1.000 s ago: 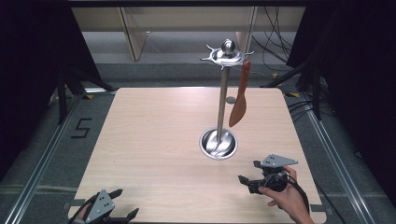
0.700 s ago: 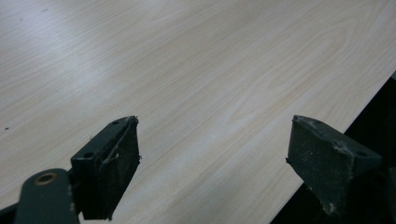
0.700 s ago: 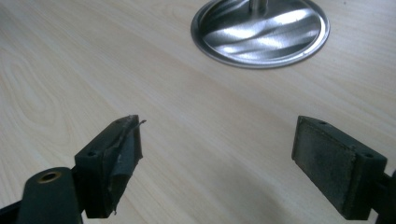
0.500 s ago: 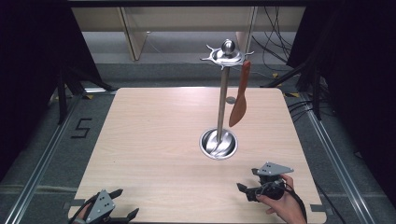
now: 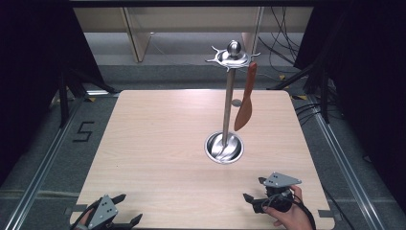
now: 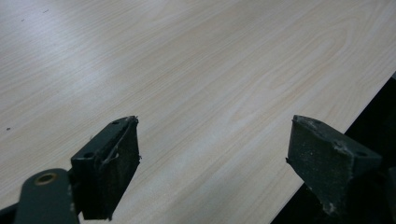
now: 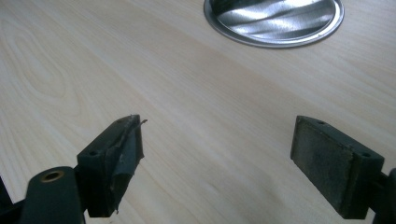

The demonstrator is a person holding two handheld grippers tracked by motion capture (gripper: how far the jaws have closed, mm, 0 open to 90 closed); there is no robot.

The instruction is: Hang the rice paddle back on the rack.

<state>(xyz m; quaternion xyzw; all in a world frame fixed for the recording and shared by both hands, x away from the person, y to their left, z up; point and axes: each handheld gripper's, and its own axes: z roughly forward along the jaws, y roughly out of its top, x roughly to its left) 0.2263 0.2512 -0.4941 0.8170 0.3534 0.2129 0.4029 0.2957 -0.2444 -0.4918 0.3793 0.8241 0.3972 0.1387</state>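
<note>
The right gripper (image 5: pixel 256 190) holds its black fingers (image 7: pixel 114 165) spread wide with nothing between them; their padded faces are worn and ragged at the edges. It sits low over the near right part of the pale, wood-grained surface (image 5: pixel 158 143), held by a hand (image 5: pixel 287 218). The left gripper (image 5: pixel 125 212), at the near left corner, is likewise spread apart and empty, its rough dark pads (image 6: pixel 112 175) just above the surface by its edge. Beyond the right gripper's fingers lies the round, shiny metal base (image 7: pixel 275 21) of a stand (image 5: pixel 229 103): a slim steel pole rising to a spoked top ring with a ball. A reddish-brown wooden spatula (image 5: pixel 245 103) hangs from that ring, blade down, beside the pole.
</note>
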